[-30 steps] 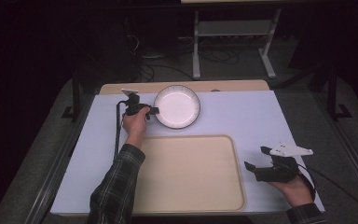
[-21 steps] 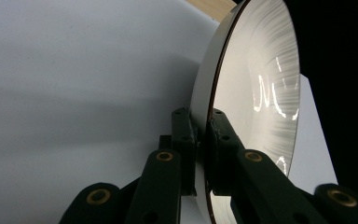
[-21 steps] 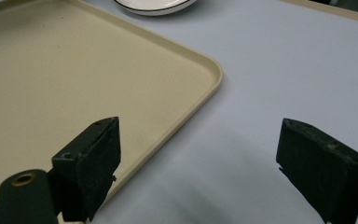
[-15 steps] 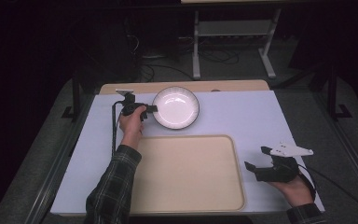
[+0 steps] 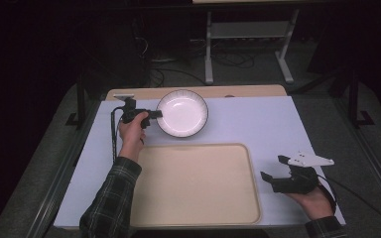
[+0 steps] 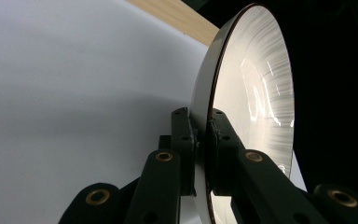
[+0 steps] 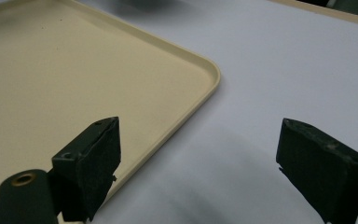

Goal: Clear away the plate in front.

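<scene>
The left gripper [image 6: 203, 135] clamps one white plate [image 6: 256, 93] by its rim. One beige tray [image 7: 74, 79] lies beside the right gripper [image 7: 198, 163], whose jaws stand apart, holding nothing.

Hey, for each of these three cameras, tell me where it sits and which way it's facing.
High view: above the person's side, facing forward and down on the table; both forearms and tools show.
Left gripper view: on the left tool, looking along its jaws, shut on the plate rim.
Right gripper view: on the right tool, jaws open, facing the tray corner.
Shared: high and left see the plate; high and right, the tray.
</scene>
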The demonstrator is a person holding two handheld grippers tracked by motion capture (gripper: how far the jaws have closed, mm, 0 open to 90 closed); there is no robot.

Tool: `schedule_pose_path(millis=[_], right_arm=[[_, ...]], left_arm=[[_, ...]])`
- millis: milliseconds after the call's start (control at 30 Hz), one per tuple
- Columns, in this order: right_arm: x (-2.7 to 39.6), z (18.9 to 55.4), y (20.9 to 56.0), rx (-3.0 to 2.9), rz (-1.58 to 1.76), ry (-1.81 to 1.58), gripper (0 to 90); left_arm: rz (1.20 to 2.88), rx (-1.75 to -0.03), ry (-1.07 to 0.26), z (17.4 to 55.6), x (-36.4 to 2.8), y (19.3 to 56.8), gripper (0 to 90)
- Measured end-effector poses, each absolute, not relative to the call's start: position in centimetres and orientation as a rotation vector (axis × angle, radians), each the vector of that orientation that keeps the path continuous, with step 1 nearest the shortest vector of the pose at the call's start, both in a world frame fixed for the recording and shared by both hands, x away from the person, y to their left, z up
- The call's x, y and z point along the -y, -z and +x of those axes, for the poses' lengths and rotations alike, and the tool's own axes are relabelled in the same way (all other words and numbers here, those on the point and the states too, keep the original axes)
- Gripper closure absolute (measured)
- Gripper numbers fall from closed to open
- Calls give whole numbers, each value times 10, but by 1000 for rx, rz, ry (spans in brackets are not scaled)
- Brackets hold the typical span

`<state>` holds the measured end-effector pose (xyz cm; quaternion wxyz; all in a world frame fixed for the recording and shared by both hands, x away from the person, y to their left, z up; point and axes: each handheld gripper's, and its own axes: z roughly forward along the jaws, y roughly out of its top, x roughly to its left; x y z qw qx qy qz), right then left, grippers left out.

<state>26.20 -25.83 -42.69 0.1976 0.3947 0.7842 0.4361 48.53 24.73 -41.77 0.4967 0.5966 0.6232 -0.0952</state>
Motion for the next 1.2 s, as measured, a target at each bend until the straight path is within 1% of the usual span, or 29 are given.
schedule_pose_path(millis=[233,500,700,933,1200], right_arm=[[258,262,427,-2188,1104,-1223,130],[258,262,427,-2186,1102,-1223,129],[258,262,427,-2189,1104,-1222,129],[258,261,427,-2189,1106,-1224,129],[257,261,427,-2190,1106,-1222,129]], left_arm=[[1484,-1451,216,472,-256,405,832],[1576,-1385,175,454,-259,389,831],[1663,-1320,150,435,-255,380,831],[1733,-1272,154,416,-249,375,831],[1821,-1229,151,396,-238,376,831]])
